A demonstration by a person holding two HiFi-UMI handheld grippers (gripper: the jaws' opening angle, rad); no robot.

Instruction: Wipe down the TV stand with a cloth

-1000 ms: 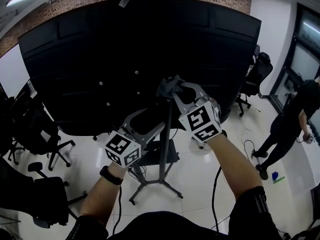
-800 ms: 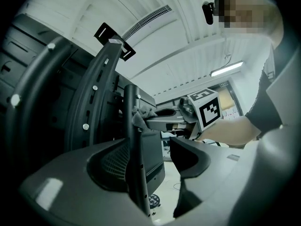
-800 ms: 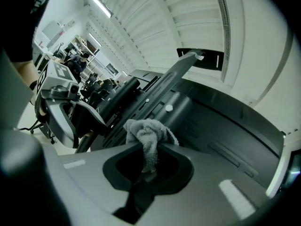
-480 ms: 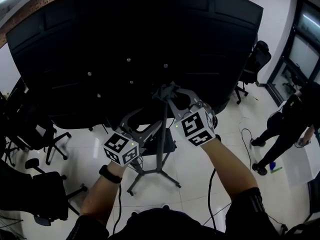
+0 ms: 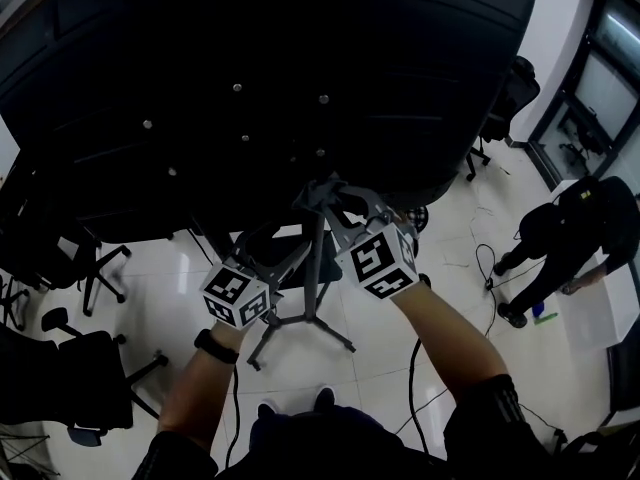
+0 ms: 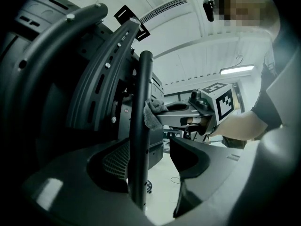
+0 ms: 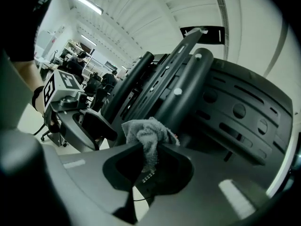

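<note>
Cloth [image 7: 149,131] in right gripper [image 7: 145,147] against stand pole [image 6: 140,126]

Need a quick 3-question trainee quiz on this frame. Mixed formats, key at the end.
1. Multiple choice: what does the right gripper hold?
A) nothing
B) a crumpled grey terry cloth
C) a spray bottle
2. True or false: the left gripper is clamped shut on the cloth.
3. Short answer: what stands between the left gripper's jaws?

Key
1. B
2. False. Its jaws are apart and hold no cloth.
3. The TV stand's upright black metal pole.
</note>
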